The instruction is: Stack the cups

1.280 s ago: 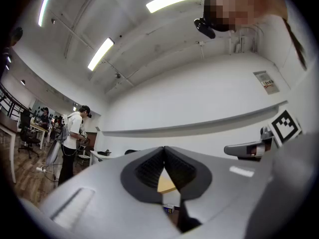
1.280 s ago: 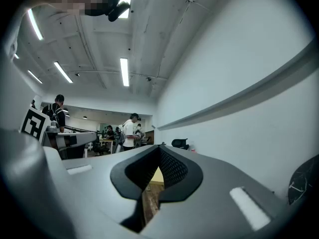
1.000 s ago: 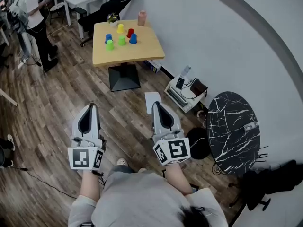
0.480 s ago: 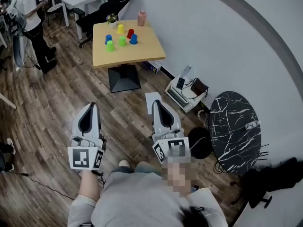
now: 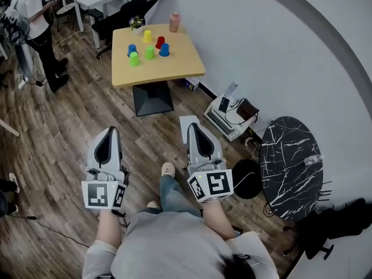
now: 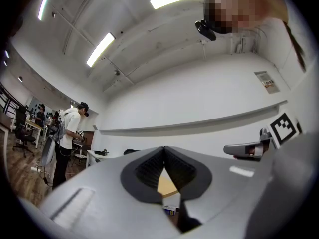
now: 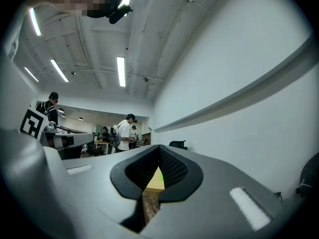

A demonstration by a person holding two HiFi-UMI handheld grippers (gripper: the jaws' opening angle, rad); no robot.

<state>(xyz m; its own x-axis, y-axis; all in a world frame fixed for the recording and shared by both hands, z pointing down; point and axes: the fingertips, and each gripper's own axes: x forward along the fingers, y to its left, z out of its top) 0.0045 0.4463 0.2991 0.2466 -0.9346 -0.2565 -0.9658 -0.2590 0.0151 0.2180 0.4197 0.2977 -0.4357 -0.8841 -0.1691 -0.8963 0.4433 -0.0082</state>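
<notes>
Several small cups stand upside down on a square wooden table [image 5: 174,65] far ahead: a yellow cup [image 5: 147,36], a red cup [image 5: 160,42], two blue cups [image 5: 132,50] [image 5: 164,50] and two green cups [image 5: 150,52] [image 5: 134,58]. My left gripper [image 5: 109,130] and right gripper [image 5: 192,127] are held side by side over the wood floor, well short of the table. Both are shut with nothing between the jaws. In the left gripper view the gripper [image 6: 164,149] shows a sliver of the table; in the right gripper view the gripper [image 7: 159,148] does too.
A pink bottle [image 5: 174,22] and a small plant [image 5: 138,22] stand at the table's far edge. A round black marble table [image 5: 290,166] and a printer with cables [image 5: 228,112] lie right by the wall. A person [image 5: 35,16] stands at far left near desks and chairs.
Both grippers and the head have moved forward toward the wooden table. The wearer's foot has stepped forward between the grippers. Jaws stay shut.
</notes>
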